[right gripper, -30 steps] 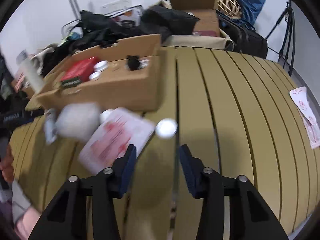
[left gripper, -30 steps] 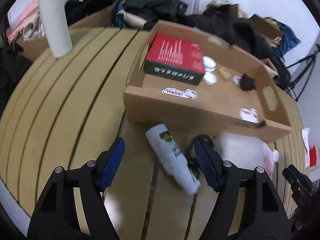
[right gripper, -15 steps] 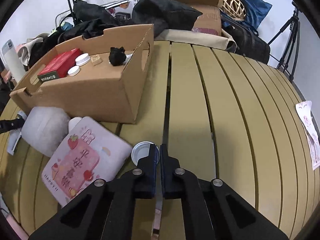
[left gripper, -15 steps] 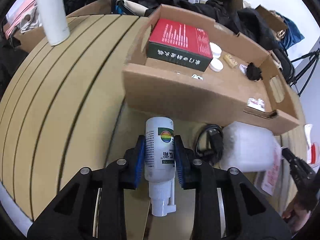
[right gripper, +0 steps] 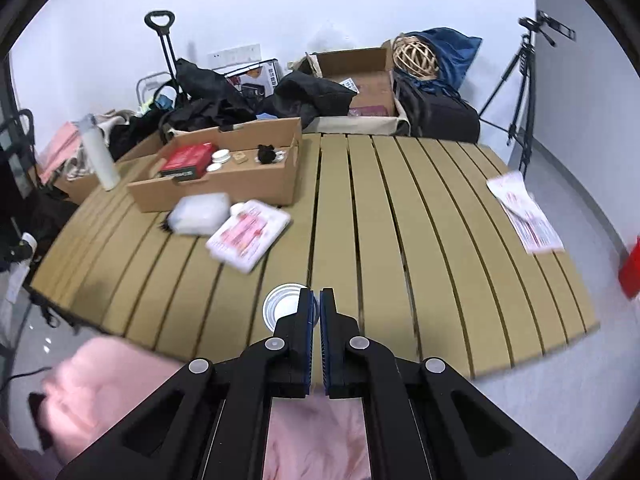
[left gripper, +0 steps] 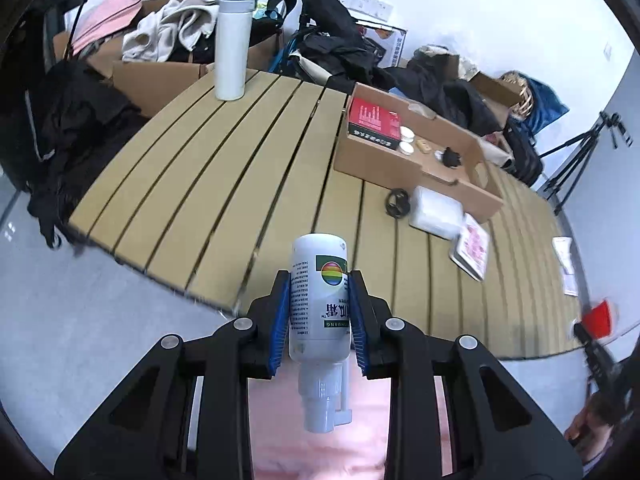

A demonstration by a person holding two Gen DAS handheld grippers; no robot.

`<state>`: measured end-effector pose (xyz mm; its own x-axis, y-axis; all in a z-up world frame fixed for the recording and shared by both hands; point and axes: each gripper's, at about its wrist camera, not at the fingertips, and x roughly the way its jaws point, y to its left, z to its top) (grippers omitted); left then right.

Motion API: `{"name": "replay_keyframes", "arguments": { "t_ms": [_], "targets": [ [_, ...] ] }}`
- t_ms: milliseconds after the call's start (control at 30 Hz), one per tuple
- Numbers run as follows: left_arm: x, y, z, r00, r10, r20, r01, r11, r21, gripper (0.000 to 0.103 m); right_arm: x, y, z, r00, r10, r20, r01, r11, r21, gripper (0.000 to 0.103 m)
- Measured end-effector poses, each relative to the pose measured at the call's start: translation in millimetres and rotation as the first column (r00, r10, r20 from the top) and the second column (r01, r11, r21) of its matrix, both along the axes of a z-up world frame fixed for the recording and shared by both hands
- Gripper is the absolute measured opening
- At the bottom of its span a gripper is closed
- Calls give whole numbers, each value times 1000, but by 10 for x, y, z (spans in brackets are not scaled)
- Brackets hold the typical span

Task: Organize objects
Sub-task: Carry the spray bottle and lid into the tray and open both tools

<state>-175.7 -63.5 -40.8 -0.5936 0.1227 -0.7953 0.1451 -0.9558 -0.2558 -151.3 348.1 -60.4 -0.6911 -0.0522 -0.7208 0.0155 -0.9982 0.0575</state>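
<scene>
My left gripper (left gripper: 319,280) is shut on a white spray bottle (left gripper: 318,304) with a rainbow label. The bottle's base points away and its nozzle points back at the camera, and it hangs above the near edge of the slatted wooden table (left gripper: 224,184). My right gripper (right gripper: 316,294) is shut on the rim of a small round white lid (right gripper: 282,308), held over the table's near edge. The open cardboard box (right gripper: 224,186) stands far off at the back left, with a red box (right gripper: 186,158), two white lids and a small black item inside it.
In front of the cardboard box (left gripper: 376,162) lie a white bag (left gripper: 436,212), a pink printed packet (left gripper: 472,246) and a black cable coil (left gripper: 397,202). A white flask (left gripper: 231,46) stands at the far left corner. A leaflet (right gripper: 524,212) lies at the right edge. Bags, clothes and tripods crowd behind the table.
Both grippers closed on their objects, the left on the bottle and the right on the lid. Both then rose and drew back from the box, so the table looks much farther away.
</scene>
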Motion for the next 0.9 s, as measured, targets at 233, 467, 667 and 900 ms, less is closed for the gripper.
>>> {"name": "replay_keyframes", "arguments": {
  "t_ms": [233,467,667,900],
  "targets": [
    [-10,168,152,998,-50,-40,51,999,16,24,123,-163,115,998,39,-40,-39,999,-3,4],
    [-1141,601,437,971,-225,-75,234,961,145,24,-630,-217,373,987,135,-84,-140,988,-57,4],
    [-2698,1383,200,960,-279,25,271,948,167,24,-2239,-418,378,980,191,-51,-193,981,-25,4],
    [-3549,2043,-702,943,-275,190,225,942,248,24,-3828,-659,-147,976,198,86,-198,980,-12,4]
  ]
}}
